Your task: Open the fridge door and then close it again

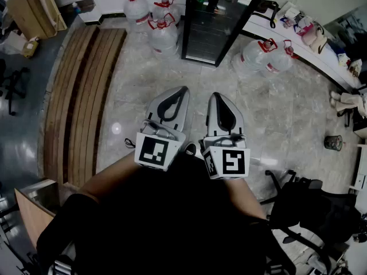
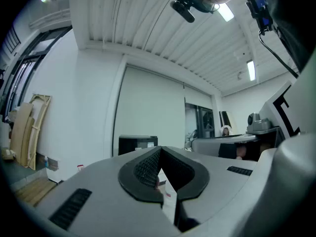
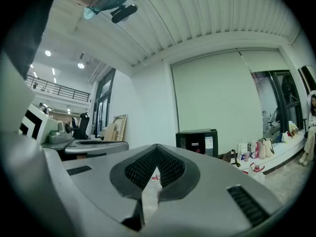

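Okay, the task is not started. In the head view the fridge (image 1: pixel 221 22) stands at the top centre of the frame, a black cabinet with a dark glass front, door shut, well apart from both grippers. 5 or so water jugs (image 1: pixel 164 36) sit on the floor (image 1: pixel 287 113) to its left and right, some just beside its base. Wooden boards (image 1: pixel 86 96) run down the left side of the frame, and a chair (image 1: pixel 309 211) sits lower right.

The left gripper (image 1: pixel 183 90) and the right gripper (image 1: pixel 217 95) are held side by side at the centre of the frame, both level and aimed toward the fridge. In the left gripper view the jaws are together at the tips with nothing between them. The right gripper view shows the same: tips meeting, empty, only floor visible through the loop behind the pads. In both gripper views the fridge is small and far off, just above the jaw tips.

Handling, as a guess: the door is rigid and hinged, so it should swing in an arc instead of pulling straight. The seal probably holds at first, then lets go suddenly. The glass front means no knocking it with the jaws. No handle can be made out from here, and the hinge side cannot be told. The likely hold is the free vertical edge of the door, or a recess there, hooked or pinched with 1 gripper. The jugs near the base may crowd the swing.
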A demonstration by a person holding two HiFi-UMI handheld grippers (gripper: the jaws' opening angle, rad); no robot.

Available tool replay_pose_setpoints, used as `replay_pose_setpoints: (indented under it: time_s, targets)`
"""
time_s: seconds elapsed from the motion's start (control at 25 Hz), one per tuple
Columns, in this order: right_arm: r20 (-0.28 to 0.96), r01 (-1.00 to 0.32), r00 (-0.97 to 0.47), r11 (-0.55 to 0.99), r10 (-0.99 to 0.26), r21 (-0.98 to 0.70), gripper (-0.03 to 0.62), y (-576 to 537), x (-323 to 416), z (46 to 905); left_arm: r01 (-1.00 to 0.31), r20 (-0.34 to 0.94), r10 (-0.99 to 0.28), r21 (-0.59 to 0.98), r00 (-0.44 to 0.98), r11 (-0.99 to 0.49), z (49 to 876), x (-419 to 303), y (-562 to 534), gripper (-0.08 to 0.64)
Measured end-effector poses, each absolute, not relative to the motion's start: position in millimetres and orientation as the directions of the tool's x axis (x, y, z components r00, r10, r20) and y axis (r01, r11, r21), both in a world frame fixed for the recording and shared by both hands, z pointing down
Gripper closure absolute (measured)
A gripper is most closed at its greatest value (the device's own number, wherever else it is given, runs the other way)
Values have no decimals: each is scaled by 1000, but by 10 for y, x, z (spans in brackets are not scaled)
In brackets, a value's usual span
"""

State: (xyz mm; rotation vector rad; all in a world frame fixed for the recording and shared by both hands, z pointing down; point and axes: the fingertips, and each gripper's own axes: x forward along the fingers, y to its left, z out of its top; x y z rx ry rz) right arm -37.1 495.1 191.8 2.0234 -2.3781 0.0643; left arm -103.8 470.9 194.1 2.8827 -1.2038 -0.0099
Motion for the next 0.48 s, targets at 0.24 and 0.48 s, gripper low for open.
replay_pose_setpoints:
  time_s: [0.24, 0.48]
  targets:
    - [31, -987, -161, 160, -986, -18, 577, 4957, -329, 1893, -709, 9, -709, 20, 705, -705, 1949, -988, 4721, 562]
    - [42, -987, -160, 158, -986, -34, 577, 4970, -269, 1943, -710, 17, -710, 15, 704, -704, 1976, -932, 4731, 562]
